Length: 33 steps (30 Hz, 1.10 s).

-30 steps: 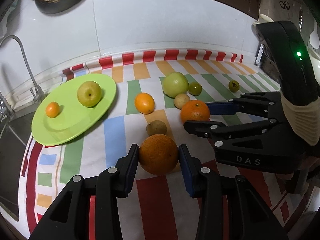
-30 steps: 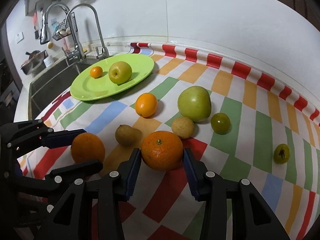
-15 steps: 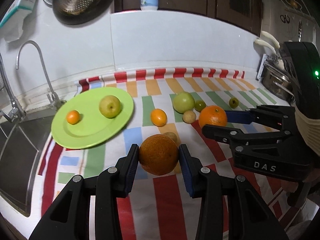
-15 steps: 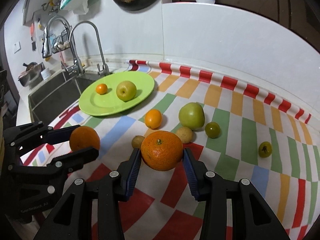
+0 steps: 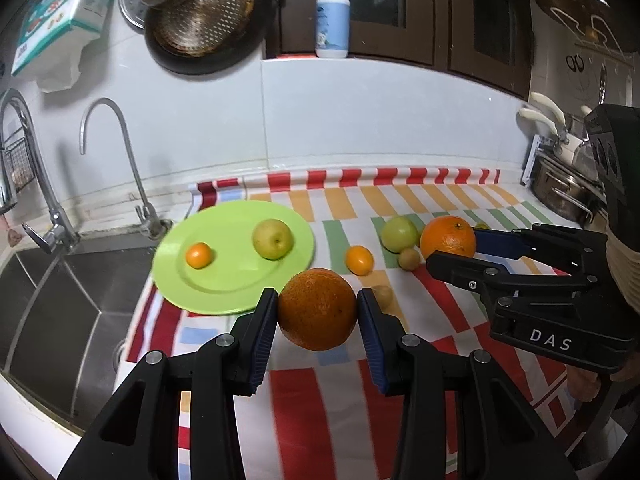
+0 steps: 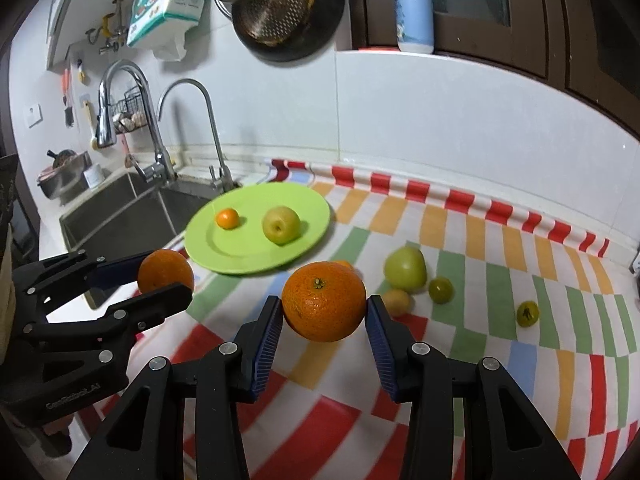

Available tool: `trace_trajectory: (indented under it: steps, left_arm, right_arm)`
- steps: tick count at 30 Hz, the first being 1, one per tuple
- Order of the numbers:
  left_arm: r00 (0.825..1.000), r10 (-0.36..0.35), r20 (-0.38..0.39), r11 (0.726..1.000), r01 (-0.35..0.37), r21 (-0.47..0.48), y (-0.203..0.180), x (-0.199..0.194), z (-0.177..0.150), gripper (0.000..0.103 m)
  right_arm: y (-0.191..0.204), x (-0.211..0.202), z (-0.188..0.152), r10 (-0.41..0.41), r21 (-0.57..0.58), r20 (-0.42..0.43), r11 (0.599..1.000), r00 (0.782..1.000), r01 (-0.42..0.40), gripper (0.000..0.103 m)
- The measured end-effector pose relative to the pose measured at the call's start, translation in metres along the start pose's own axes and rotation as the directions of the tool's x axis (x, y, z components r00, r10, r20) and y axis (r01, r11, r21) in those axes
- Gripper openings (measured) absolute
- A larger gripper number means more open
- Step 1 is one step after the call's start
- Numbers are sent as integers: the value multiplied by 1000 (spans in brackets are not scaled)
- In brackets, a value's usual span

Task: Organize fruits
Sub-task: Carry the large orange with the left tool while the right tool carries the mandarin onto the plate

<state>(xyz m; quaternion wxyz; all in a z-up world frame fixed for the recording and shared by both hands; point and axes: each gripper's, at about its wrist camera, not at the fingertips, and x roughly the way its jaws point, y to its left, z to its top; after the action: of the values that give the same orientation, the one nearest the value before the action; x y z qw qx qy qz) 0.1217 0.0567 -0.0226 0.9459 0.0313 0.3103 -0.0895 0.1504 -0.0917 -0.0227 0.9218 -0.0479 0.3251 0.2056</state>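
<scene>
My left gripper (image 5: 317, 314) is shut on a dark orange (image 5: 317, 315), held in the air above the striped cloth. My right gripper (image 6: 324, 307) is shut on a brighter orange (image 6: 324, 307), also lifted off the cloth. Each gripper shows in the other's view: the right one (image 5: 452, 244) at the right, the left one (image 6: 166, 274) at the left. A green plate (image 5: 224, 288) near the sink carries a small tangerine (image 5: 198, 255) and a yellow-green apple (image 5: 272, 239). On the cloth lie a small orange (image 5: 359, 260), a green apple (image 6: 405, 266), a brownish fruit (image 6: 397, 302) and two small green fruits (image 6: 441, 289).
A steel sink (image 6: 128, 212) with two taps (image 6: 192, 128) lies left of the plate. The white tiled wall (image 5: 380, 120) runs behind the cloth. A pot and rack (image 5: 560, 188) stand at the far right. A pan and strainer (image 6: 280, 8) hang on the wall.
Both grippers have risen from the cloth, each with its orange, and tilted up, so more wall and cupboards show. The fruits on the cloth have not moved.
</scene>
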Motion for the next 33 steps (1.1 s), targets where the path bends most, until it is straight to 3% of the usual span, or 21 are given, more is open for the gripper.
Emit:
trace_trajectory:
  steps: [16,33]
  left_arm:
    - [998,35,50,999,-37,26,71,11,31,40]
    - [999,22,23,1000,-23,18,139,85,61,40]
  right_arm:
    - [49,32,47,12,-1,61,1000,998,-12,44]
    - [64,122,98,-2,8,12,1000,1000,2,44]
